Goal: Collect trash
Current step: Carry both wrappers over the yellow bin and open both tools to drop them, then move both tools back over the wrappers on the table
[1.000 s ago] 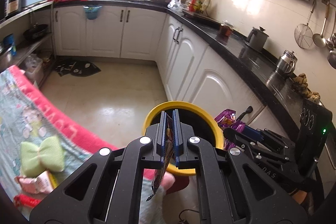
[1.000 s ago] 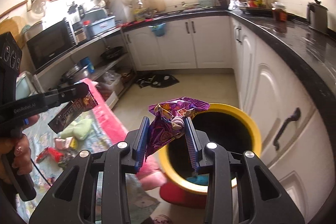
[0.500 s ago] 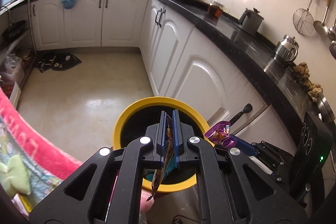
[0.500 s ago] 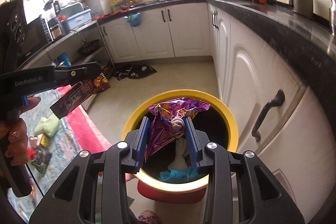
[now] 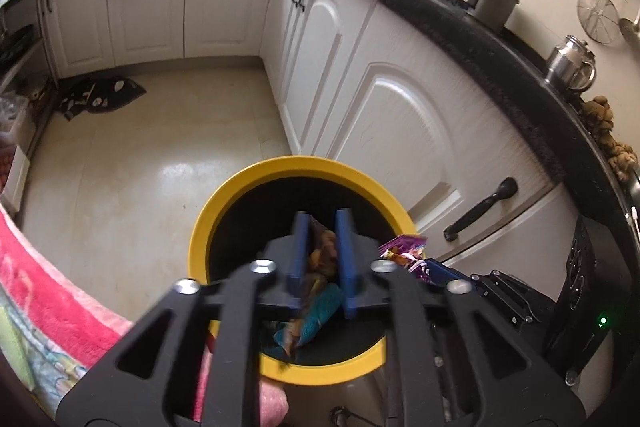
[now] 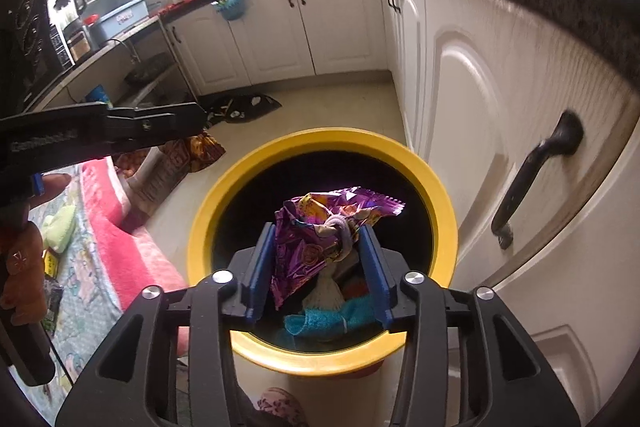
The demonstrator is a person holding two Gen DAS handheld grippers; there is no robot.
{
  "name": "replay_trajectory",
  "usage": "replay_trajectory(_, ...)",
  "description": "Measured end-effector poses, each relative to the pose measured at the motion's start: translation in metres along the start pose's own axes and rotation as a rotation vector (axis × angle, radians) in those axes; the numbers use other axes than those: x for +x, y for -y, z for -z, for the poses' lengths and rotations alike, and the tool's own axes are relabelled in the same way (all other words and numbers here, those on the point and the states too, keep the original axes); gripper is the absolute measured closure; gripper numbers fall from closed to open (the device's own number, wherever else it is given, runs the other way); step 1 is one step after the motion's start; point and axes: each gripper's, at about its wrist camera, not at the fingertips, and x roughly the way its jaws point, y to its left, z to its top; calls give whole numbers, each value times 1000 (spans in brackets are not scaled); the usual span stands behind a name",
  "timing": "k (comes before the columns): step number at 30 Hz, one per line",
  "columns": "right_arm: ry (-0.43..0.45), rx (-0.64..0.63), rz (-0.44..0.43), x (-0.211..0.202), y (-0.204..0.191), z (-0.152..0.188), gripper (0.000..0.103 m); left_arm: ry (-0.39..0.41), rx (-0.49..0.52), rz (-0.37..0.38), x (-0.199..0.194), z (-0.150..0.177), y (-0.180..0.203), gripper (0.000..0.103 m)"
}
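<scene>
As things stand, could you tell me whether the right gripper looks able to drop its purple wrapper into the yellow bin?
Probably yes: the right gripper, jaws opening, holds the purple wrapper right above the yellow bin, whose mouth is uncovered.

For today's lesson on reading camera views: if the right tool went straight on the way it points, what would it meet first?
Probably the trash inside the yellow bin, likely the teal cloth; depth is unclear. The purple wrapper already sits between its opening jaws.

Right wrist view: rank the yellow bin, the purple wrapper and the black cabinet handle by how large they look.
1. Yellow bin
2. Purple wrapper, though nearness to the camera inflates it
3. Black cabinet handle
</scene>
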Motion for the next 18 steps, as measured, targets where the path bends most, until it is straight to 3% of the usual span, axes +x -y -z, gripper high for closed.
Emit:
replay_trajectory(2,-6,12,6,4,4,2,50,-7,-8,-15,2,2,-4,66)
replay_trajectory(9,0,42,19,3,12,6,34,2,-33,-51,-8,7,-17,36)
replay_trajectory(11,11,44,26,-1,12,6,32,12,-36,-69,-14,8,-19,20)
replay_trajectory(15,34,56,34,-10,9,5,25,32,-52,-86,-27,11,-25,10)
replay_trajectory(18,53,62,37,-18,8,4,22,53,-66,-105,-38,14,-30,11)
